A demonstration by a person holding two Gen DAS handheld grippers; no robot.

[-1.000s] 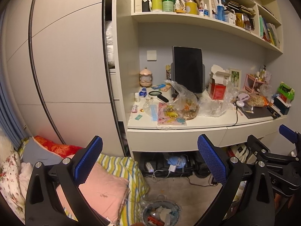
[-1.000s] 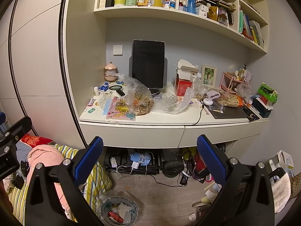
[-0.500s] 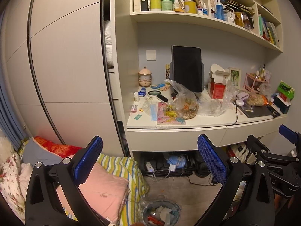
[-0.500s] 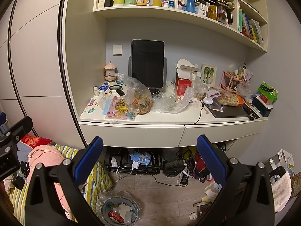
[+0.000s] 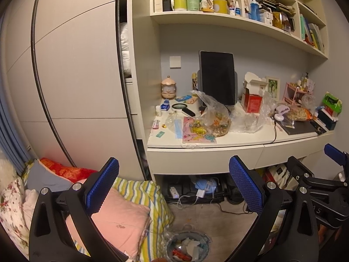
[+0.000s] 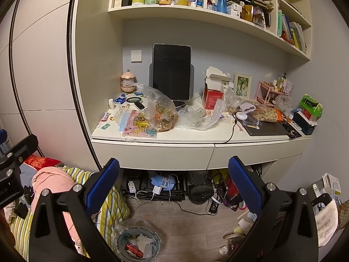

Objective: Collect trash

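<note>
A cluttered white desk (image 5: 218, 144) (image 6: 187, 138) carries a clear plastic bag of scraps (image 5: 214, 118) (image 6: 160, 114), an empty crumpled clear bag (image 5: 248, 122) (image 6: 197, 118) and a torn red box (image 5: 253, 100) (image 6: 212, 95). On the floor below stands a small lined bin (image 5: 188, 247) (image 6: 137, 243) holding trash. My left gripper (image 5: 173, 187) is open and empty, well short of the desk. My right gripper (image 6: 173, 187) hangs open and empty too; part of it shows at the right in the left wrist view (image 5: 333, 152).
A dark screen (image 6: 171, 72) stands at the desk's back, a laptop (image 6: 267, 128) and snack bag (image 6: 267, 114) to the right. Full shelves (image 6: 196, 8) run overhead. Bedding and a pink pillow (image 5: 117, 216) lie at left. Cables and chargers (image 6: 163, 185) fill the space under the desk.
Both views have drifted very slightly; the desk sits marginally higher in frame. Both grippers stay open and empty.
</note>
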